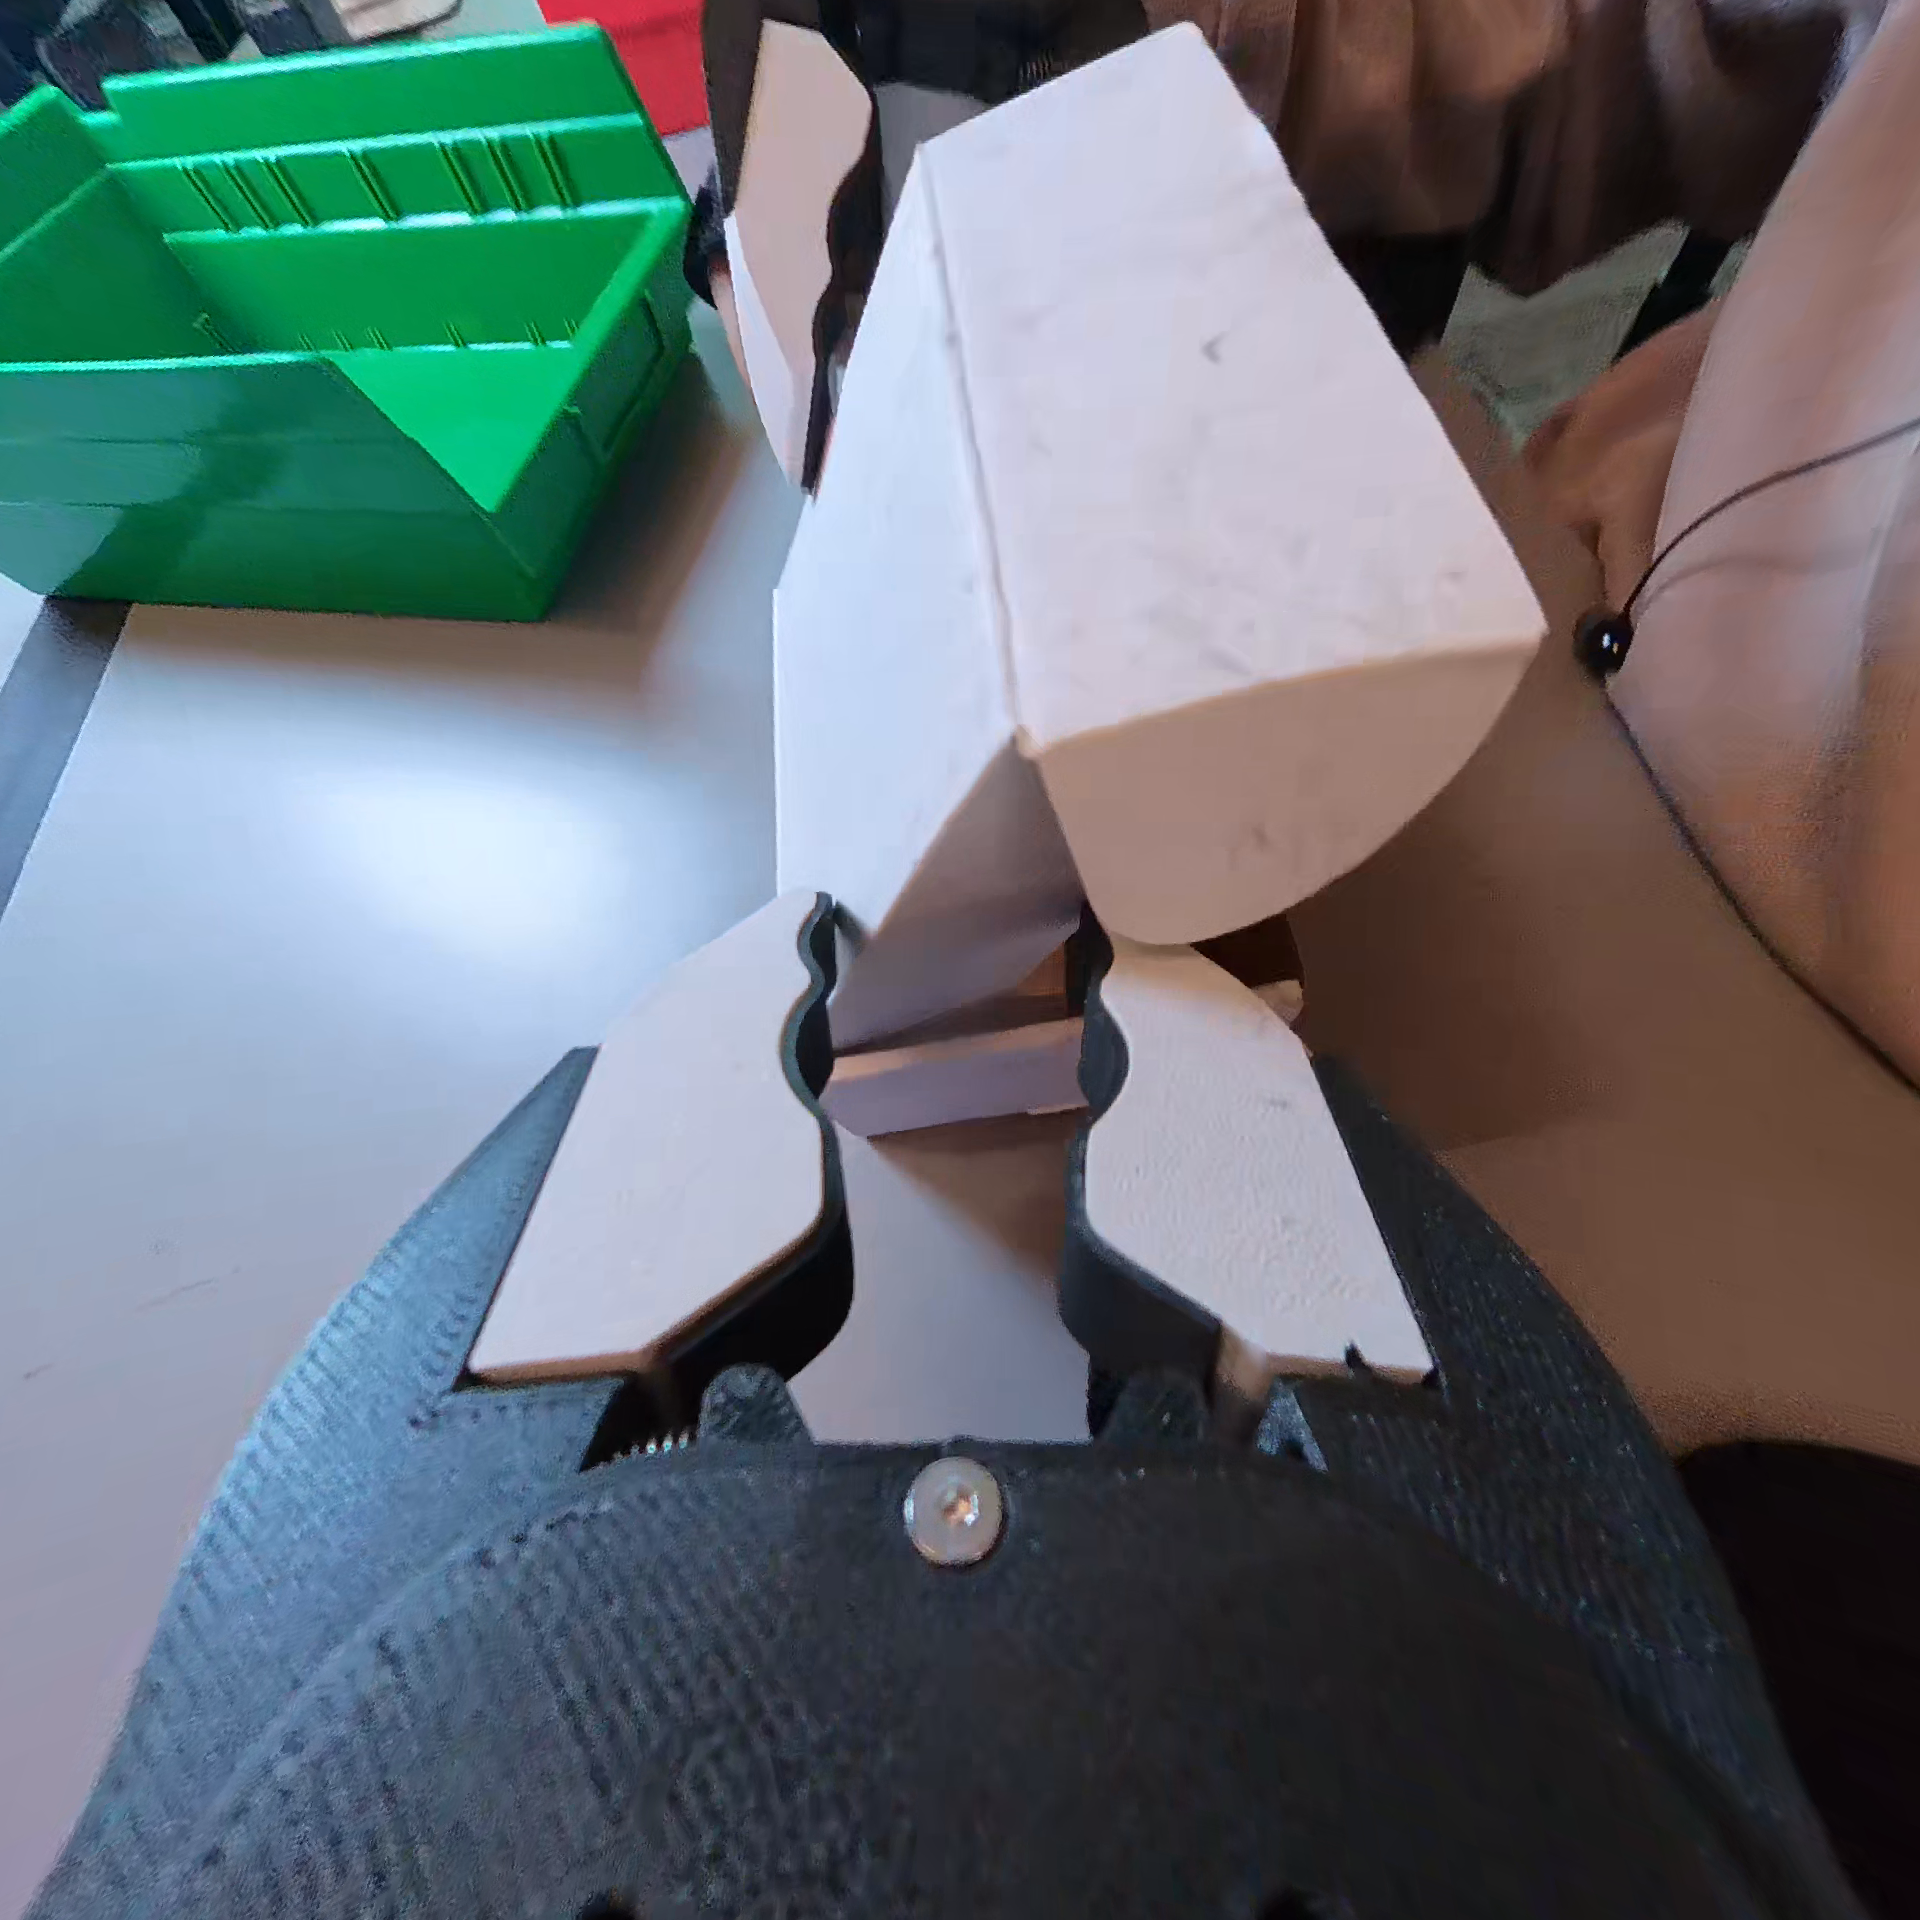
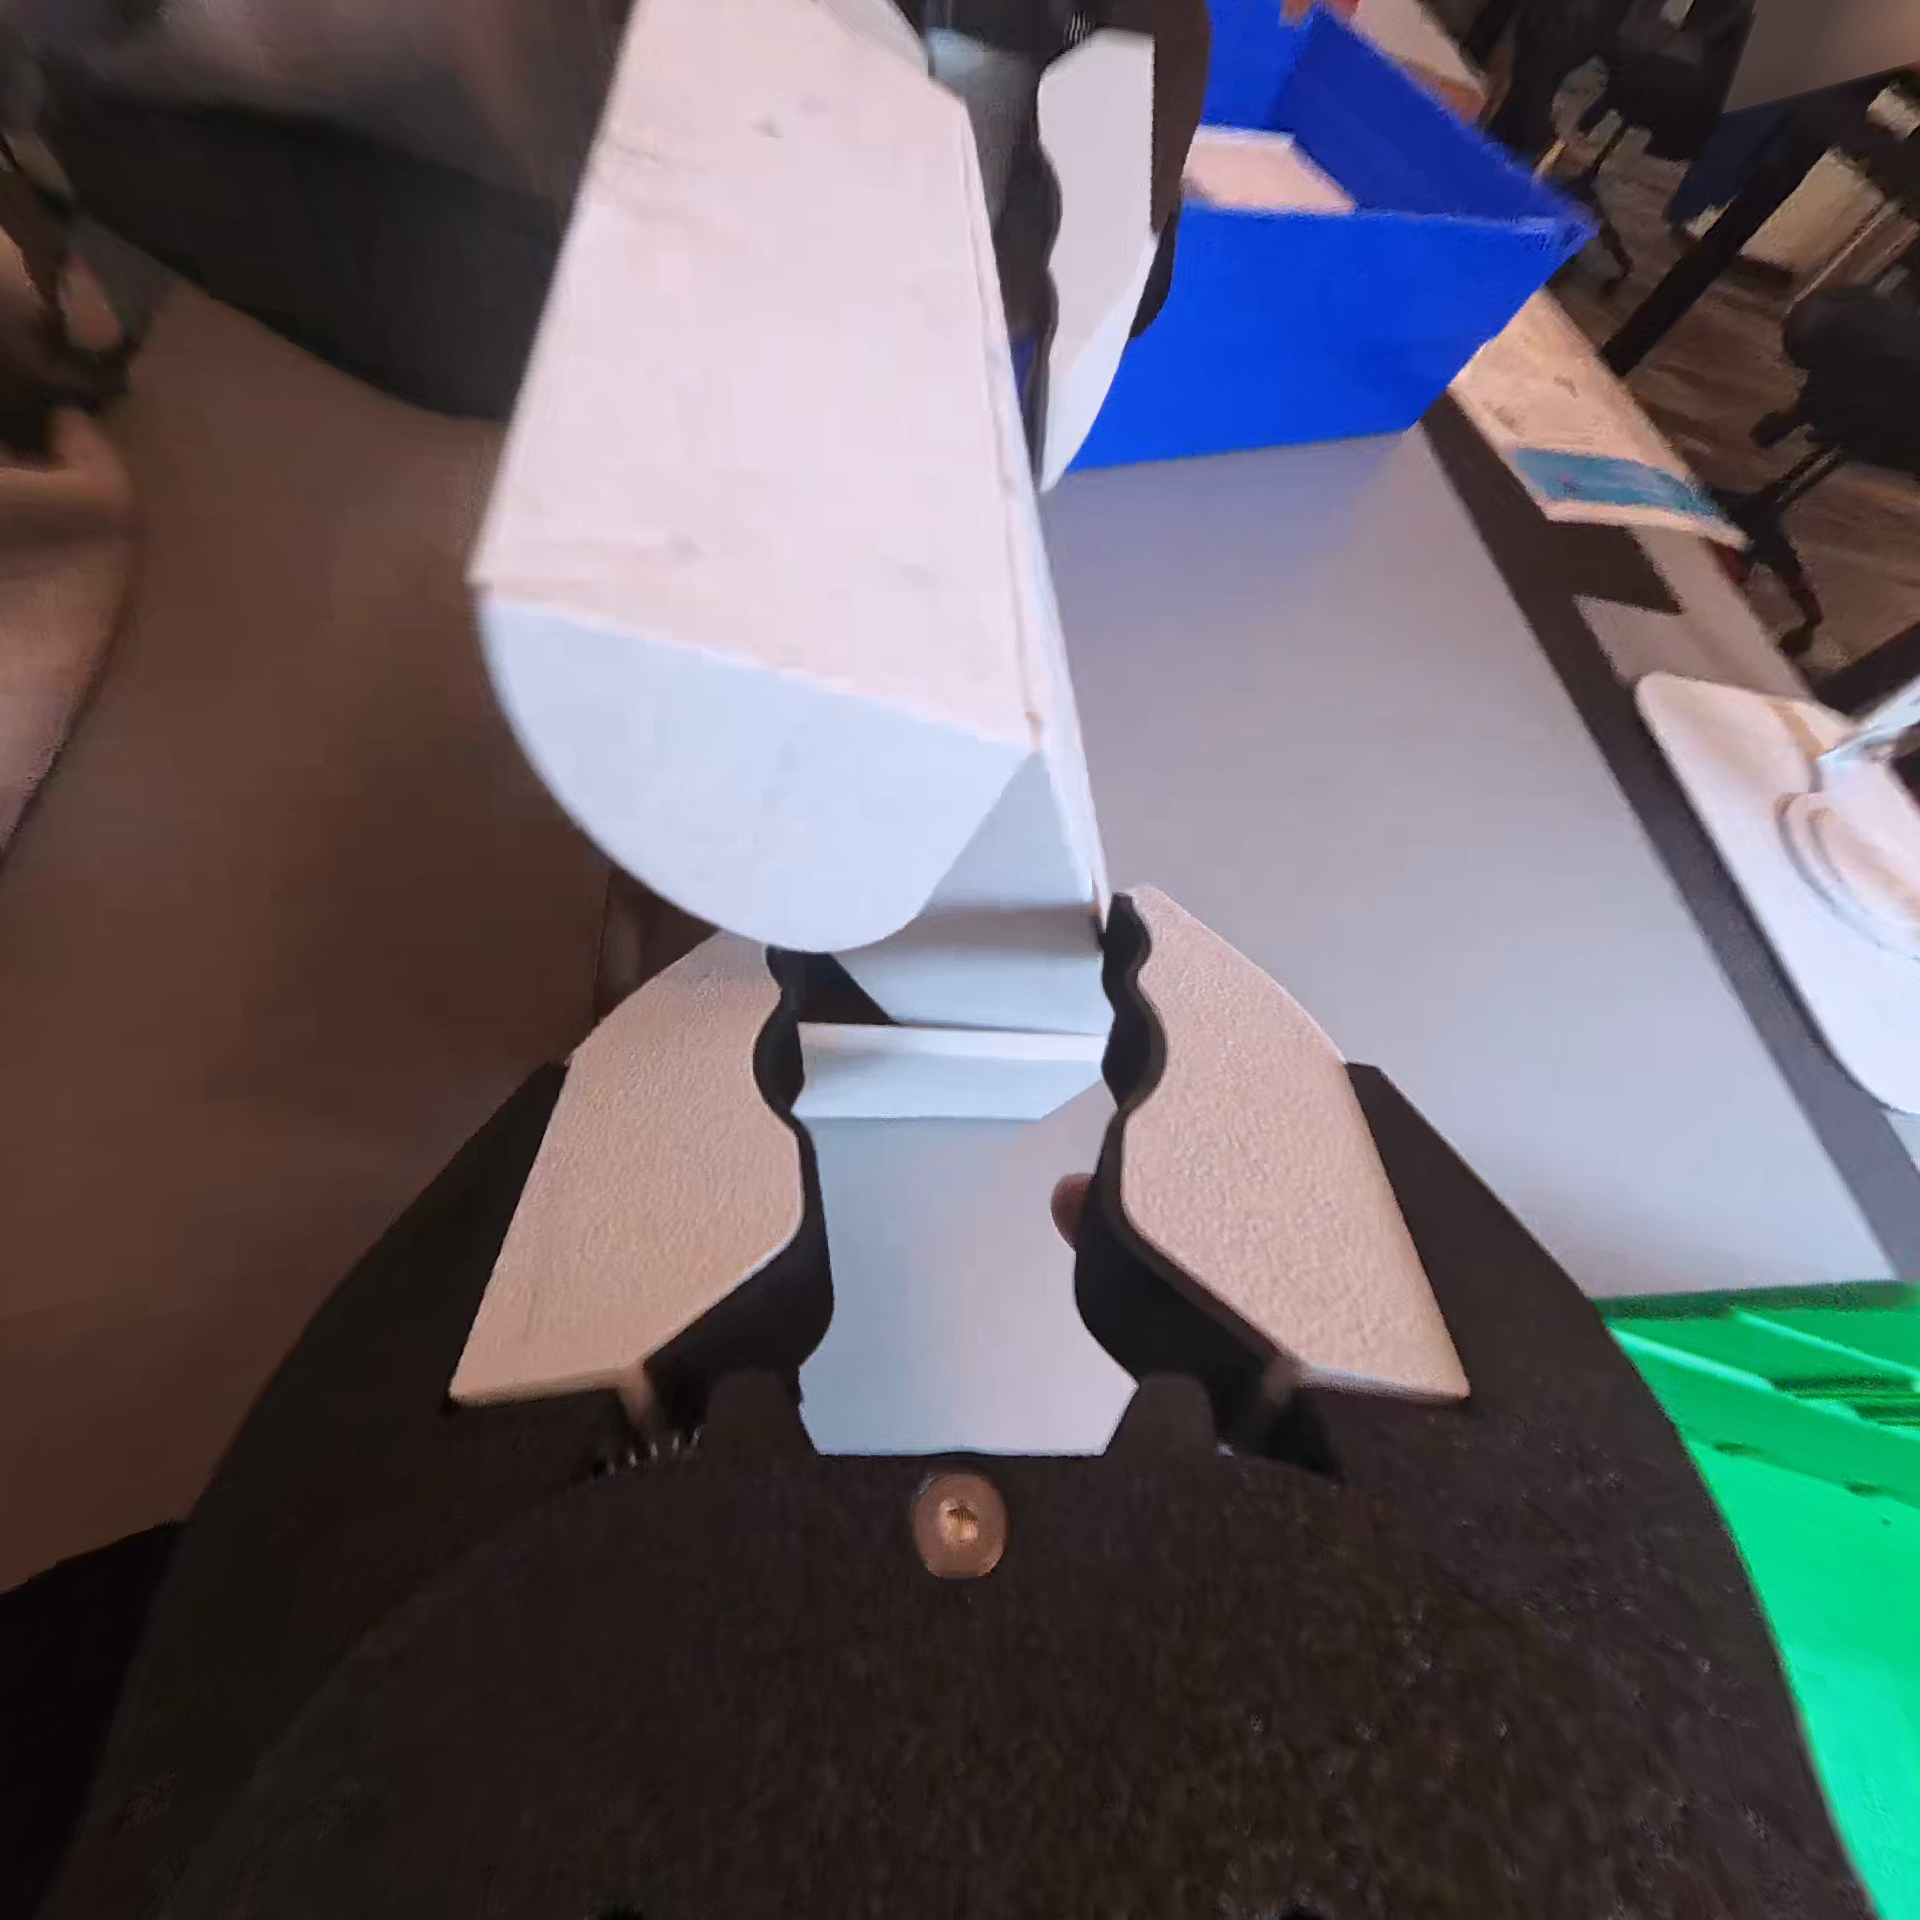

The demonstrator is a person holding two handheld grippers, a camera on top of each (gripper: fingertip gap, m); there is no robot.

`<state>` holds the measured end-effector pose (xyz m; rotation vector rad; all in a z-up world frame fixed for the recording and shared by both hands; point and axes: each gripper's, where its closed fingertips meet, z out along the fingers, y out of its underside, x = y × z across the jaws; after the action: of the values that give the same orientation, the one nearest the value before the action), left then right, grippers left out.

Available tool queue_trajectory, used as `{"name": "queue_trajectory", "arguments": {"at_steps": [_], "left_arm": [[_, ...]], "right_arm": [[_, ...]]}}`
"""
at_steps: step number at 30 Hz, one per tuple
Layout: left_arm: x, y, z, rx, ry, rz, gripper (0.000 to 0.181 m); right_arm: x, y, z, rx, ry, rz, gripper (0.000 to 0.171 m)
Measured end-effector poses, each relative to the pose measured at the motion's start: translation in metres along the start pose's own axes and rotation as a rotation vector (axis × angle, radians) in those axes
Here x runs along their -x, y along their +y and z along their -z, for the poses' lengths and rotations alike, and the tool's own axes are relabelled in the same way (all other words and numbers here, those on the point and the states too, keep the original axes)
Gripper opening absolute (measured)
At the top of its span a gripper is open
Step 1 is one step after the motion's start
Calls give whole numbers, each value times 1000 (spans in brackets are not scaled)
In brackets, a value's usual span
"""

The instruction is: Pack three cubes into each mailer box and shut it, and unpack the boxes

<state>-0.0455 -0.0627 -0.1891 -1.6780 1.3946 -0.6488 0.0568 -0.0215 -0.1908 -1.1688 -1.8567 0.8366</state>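
Box (image 1: 1143, 468) is white cardboard, held in the air between both grippers above the table's (image 1: 364, 883) near edge, long axis running from one gripper to the other. Lid is partly up, rounded side flap hanging loose at each end (can't see inside, so can't tell if any cubes are in it).

Left gripper (image 1: 956, 997) is pinching one end of the box, jaws closed down onto the cardboard. Right gripper (image 2: 945, 987) is pinching the opposite end the same way; in the left wrist view it shows at the far end of the box.

Progress, my read: mid-task, this box is neither shut nor clearly emptied. No cubes visible anywhere in either view, so packing vs unpacking is not decidable here. Flaps untucked means closing is left if packing; tipping out is left if unpacking.

Room: green bin (image 1: 332, 343) with dividers sits on the table beyond and to the left of the box, apart from it. Blue bin (image 2: 1320, 301) is on the far side in the right wrist view, also clear of the box. Open table surface lies between them. Person's body is close on the other side of the box, so free travel is mostly toward the table.
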Motion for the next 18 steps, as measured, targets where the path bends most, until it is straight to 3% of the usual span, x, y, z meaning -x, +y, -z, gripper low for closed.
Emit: {"name": "queue_trajectory", "arguments": {"at_steps": [8,13,16,18], "left_arm": [[-28,13,6,110,68,25,51],[-31,-4,32,-61,59,143,49],[-26,-23,51,-226,-13,228,45],[-15,-34,59,-308,-88,316,34]], "right_arm": [[36,9,6,76,-197,-127,83],[41,16,23,71,-219,-191,93],[35,5,46,-55,-197,-265,88],[22,-25,63,-249,-173,-360,65]]}}
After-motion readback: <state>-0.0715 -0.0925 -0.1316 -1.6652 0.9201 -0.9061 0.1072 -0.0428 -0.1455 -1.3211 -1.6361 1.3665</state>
